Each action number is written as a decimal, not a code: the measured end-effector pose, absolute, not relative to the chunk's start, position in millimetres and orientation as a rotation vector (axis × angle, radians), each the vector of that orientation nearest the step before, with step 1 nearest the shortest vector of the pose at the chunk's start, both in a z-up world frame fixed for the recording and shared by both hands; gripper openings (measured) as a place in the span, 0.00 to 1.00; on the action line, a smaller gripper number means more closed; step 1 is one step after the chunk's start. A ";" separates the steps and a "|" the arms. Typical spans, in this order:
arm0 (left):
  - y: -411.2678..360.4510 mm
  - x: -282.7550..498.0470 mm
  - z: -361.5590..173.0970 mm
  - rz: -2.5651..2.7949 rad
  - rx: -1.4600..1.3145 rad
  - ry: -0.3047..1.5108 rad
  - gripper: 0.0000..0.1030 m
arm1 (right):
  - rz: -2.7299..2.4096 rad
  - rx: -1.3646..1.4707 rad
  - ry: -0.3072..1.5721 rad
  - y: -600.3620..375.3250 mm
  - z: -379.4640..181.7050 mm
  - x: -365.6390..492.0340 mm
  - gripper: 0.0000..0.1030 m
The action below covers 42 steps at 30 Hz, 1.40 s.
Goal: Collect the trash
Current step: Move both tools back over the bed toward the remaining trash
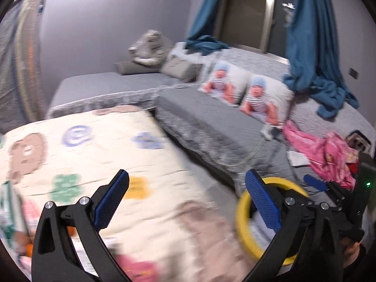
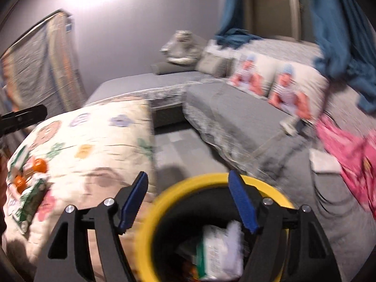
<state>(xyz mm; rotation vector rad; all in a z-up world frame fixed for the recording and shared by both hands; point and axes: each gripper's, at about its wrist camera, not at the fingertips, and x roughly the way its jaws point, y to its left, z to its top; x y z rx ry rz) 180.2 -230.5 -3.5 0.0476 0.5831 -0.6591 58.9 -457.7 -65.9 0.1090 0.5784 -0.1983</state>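
A yellow-rimmed black bin (image 2: 164,202) sits low in the right wrist view, with a white and green wrapper (image 2: 218,251) and other trash inside. My right gripper (image 2: 190,202) is open and empty, just above the bin's mouth. The bin's rim (image 1: 242,221) shows at the lower right of the left wrist view. My left gripper (image 1: 188,199) is open and empty over a cream patterned quilt (image 1: 94,155). Green and white wrappers (image 2: 28,202) and orange pieces (image 2: 38,164) lie on the quilt's left edge. The views are blurred.
A grey mattress (image 1: 211,122) lies beyond the quilt, with two printed pillows (image 1: 246,89), pink cloth (image 1: 324,150) and a white paper (image 1: 298,158) at the right. Blue curtains (image 1: 312,47) hang by the window. Grey floor (image 2: 174,145) shows between quilt and mattress.
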 end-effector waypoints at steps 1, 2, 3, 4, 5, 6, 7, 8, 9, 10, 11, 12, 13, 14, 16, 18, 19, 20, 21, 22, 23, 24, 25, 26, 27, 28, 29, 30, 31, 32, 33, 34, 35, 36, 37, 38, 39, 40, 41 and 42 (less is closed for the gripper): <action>-210.8 186.5 -2.2 -0.628 0.046 0.592 0.92 | -0.173 0.102 0.575 -450.1 -64.5 64.0 0.69; -193.0 192.8 -1.3 -0.602 0.045 0.603 0.92 | -0.125 0.089 0.569 -435.1 -62.0 74.8 0.70; -176.4 197.8 -1.2 -0.573 0.045 0.612 0.92 | -0.090 0.081 0.566 -423.8 -60.5 82.9 0.70; -155.1 202.8 -0.9 -0.533 0.044 0.619 0.92 | -0.065 0.076 0.566 -417.1 -59.0 89.5 0.71; -131.7 207.1 -0.4 -0.486 0.043 0.620 0.92 | -0.019 0.064 0.566 -402.4 -57.7 99.3 0.71; -114.2 210.0 -0.2 -0.444 0.047 0.622 0.92 | 0.010 0.054 0.565 -391.2 -56.9 106.5 0.71; -98.3 212.6 -0.3 -0.409 0.048 0.626 0.92 | 0.036 0.041 0.565 -380.1 -56.1 113.9 0.71; -83.2 214.9 -1.5 -0.378 0.047 0.633 0.92 | 0.073 0.020 0.567 -364.0 -55.3 124.6 0.71; -64.4 216.6 -3.0 -0.340 0.040 0.645 0.92 | 0.097 0.011 0.567 -354.7 -54.6 130.2 0.71; -51.7 218.6 -4.3 -0.316 0.033 0.652 0.92 | 0.125 0.001 0.568 -343.8 -54.1 137.2 0.71; -40.0 219.8 -6.0 -0.293 0.029 0.661 0.92 | 0.159 -0.014 0.572 -329.9 -54.2 146.2 0.71; -26.8 221.4 -9.2 -0.266 0.025 0.672 0.92 | 0.183 -0.027 0.578 -319.9 -54.2 152.5 0.71; -13.0 223.6 -13.1 -0.243 0.018 0.684 0.92 | 0.211 -0.041 0.584 -308.1 -55.1 158.1 0.71; -3.8 225.9 -16.8 -0.230 0.012 0.693 0.92 | 0.250 -0.062 0.589 -293.2 -55.8 166.8 0.71; 12.3 231.7 -24.5 -0.207 0.000 0.719 0.92 | 0.306 -0.103 0.597 -269.8 -58.1 177.6 0.71; 21.7 235.3 -34.7 -0.197 -0.013 0.743 0.92 | 0.352 -0.133 0.613 -251.9 -61.6 189.2 0.71; 23.3 237.5 -38.4 -0.193 -0.014 0.751 0.92 | 0.380 -0.150 0.627 -239.3 -63.8 197.6 0.71; 26.6 241.4 -42.4 -0.189 -0.016 0.761 0.92 | 0.399 -0.161 0.637 -232.2 -65.1 202.7 0.71; 29.4 244.5 -45.8 -0.187 -0.018 0.770 0.92 | 0.418 -0.177 0.646 -223.1 -67.7 208.5 0.71; 31.4 248.9 -50.1 -0.184 -0.024 0.783 0.92 | 0.435 -0.197 0.658 -212.5 -69.9 215.7 0.71; 32.4 252.6 -54.1 -0.180 -0.030 0.796 0.92 | 0.448 -0.215 0.667 -204.6 -73.1 220.4 0.71; 31.3 254.3 -57.0 -0.177 -0.032 0.804 0.92 | 0.458 -0.227 0.673 -201.0 -75.7 222.6 0.71; 33.4 257.8 -61.0 -0.172 -0.036 0.817 0.92 | 0.470 -0.242 0.682 -195.3 -78.3 226.1 0.71; 34.7 260.6 -63.3 -0.169 -0.039 0.827 0.92 | 0.487 -0.261 0.696 -186.8 -81.2 231.2 0.71; 34.8 262.2 -64.9 -0.167 -0.041 0.833 0.92 | 0.497 -0.271 0.705 -182.5 -83.7 233.0 0.71; 35.9 264.4 -67.0 -0.166 -0.043 0.840 0.92 | 0.509 -0.280 0.717 -178.1 -86.1 235.5 0.71; 37.2 266.6 -69.0 -0.164 -0.041 0.846 0.92 | 0.523 -0.294 0.732 -172.7 -89.4 238.2 0.71; 37.7 267.4 -69.8 -0.160 -0.038 0.849 0.92 | 0.526 -0.302 0.739 -169.9 -91.2 240.1 0.71; 38.6 269.9 -71.6 -0.154 -0.035 0.857 0.92 | 0.531 -0.316 0.753 -165.3 -94.3 243.5 0.71; 39.6 271.8 -73.1 -0.152 -0.036 0.864 0.92 | 0.537 -0.321 0.761 -164.1 -96.7 245.0 0.71; 40.5 273.4 -74.3 -0.151 -0.039 0.869 0.92 | 0.545 -0.324 0.773 -161.4 -99.1 247.9 0.71; 41.8 275.7 -76.4 -0.148 -0.043 0.878 0.92 | 0.550 -0.326 0.783 -159.9 -100.9 250.2 0.71; 43.0 277.9 -78.5 -0.146 -0.047 0.887 0.92 | 0.556 -0.331 0.796 -156.8 -103.7 253.4 0.71; 44.0 279.5 -80.3 -0.145 -0.051 0.893 0.92 | 0.556 -0.334 0.800 -154.6 -105.1 256.0 0.71; 45.5 281.9 -82.6 -0.140 -0.058 0.900 0.92 | 0.557 -0.338 0.805 -152.7 -107.1 258.4 0.71; 46.6 284.2 -84.8 -0.139 -0.064 0.908 0.92 | 0.560 -0.339 0.815 -150.8 -109.6 261.2 0.71; 47.5 286.7 -86.9 -0.139 -0.068 0.913 0.92 | 0.565 -0.336 0.826 -149.5 -112.2 264.2 0.71; 48.2 288.4 -88.6 -0.139 -0.071 0.916 0.92 | 0.567 -0.334 0.832 -148.5 -114.0 266.0 0.71; 48.5 290.0 -89.7 -0.138 -0.071 0.919 0.92 | 0.568 -0.331 0.843 -147.2 -117.1 269.2 0.71; 48.6 291.5 -90.5 -0.138 -0.071 0.920 0.92 | 0.568 -0.331 0.849 -145.8 -119.0 271.4 0.71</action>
